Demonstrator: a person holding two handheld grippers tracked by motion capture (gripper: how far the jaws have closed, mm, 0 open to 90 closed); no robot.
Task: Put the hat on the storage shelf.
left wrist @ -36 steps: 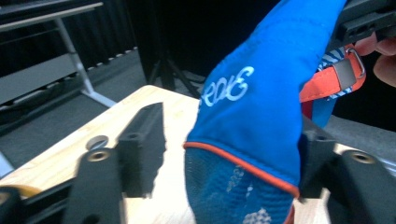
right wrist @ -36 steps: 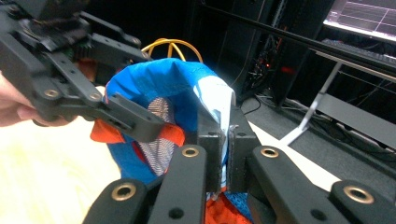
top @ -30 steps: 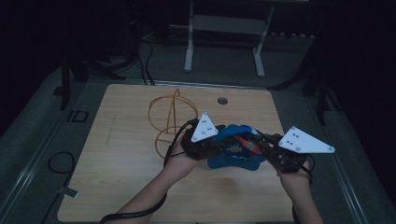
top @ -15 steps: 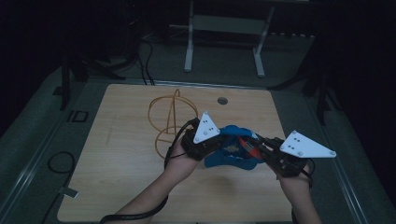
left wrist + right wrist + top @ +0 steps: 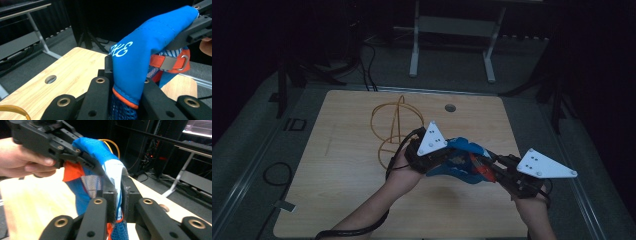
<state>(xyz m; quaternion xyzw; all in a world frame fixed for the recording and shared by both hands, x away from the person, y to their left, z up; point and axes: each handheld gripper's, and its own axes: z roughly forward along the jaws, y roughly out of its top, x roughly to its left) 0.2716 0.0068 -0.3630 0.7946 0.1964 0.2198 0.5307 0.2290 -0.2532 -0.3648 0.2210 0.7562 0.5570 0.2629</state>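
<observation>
Glove (image 5: 460,161) hangs lifted off the table (image 5: 347,165), both my grippers' fingers (image 5: 100,95) clamped on it; turning or placing probably remains.

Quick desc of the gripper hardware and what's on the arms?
Both grippers, left gripper and right gripper, are black with brass-coloured rivets on their jaw links. Each carries a pale grey triangular plate with small holes. A black cable trails along the left forearm. Forearms are bare, no sleeves.

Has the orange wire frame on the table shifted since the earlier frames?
No. The orange wire frame sits where it did, just left of the round hole in the table top.
</observation>
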